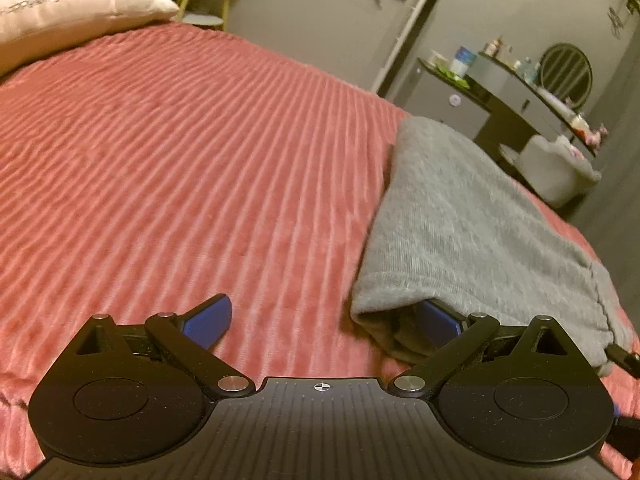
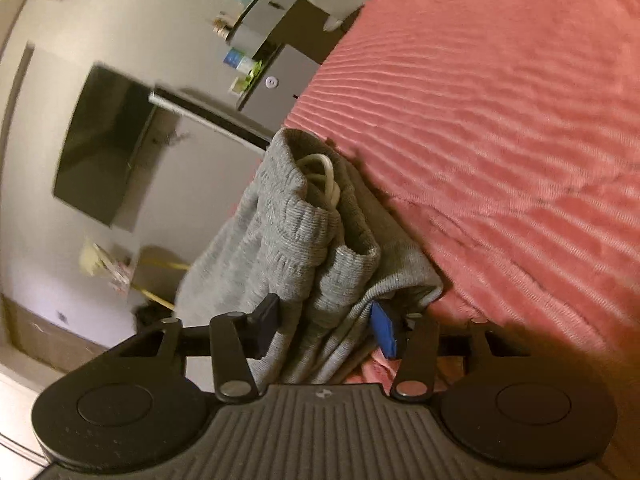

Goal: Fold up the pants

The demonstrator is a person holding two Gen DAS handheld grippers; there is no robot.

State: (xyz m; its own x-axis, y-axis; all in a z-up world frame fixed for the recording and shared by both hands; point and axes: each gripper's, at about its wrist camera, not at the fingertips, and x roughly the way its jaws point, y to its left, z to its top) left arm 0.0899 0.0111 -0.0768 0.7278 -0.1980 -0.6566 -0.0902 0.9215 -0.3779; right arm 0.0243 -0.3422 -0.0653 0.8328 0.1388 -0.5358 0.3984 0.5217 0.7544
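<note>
Grey knit pants [image 1: 472, 232] lie folded on the pink ribbed bedspread [image 1: 180, 168], near its right edge. My left gripper [image 1: 320, 320] is open wide; its right finger is tucked under the near fold of the pants and its left finger [image 1: 210, 320] rests over bare bedspread. In the right wrist view the pants [image 2: 296, 232] are bunched, the ribbed waistband and white drawstring [image 2: 320, 176] showing. My right gripper [image 2: 326, 328] is open, with the bunched cloth lying between its two fingers.
A pale pillow [image 1: 72, 8] lies at the bed's far left. Beyond the bed's right side stand a dark dresser with bottles [image 1: 500, 92], a round mirror [image 1: 566, 72] and a white stool [image 1: 560, 168]. A wall television [image 2: 104, 144] shows in the right wrist view.
</note>
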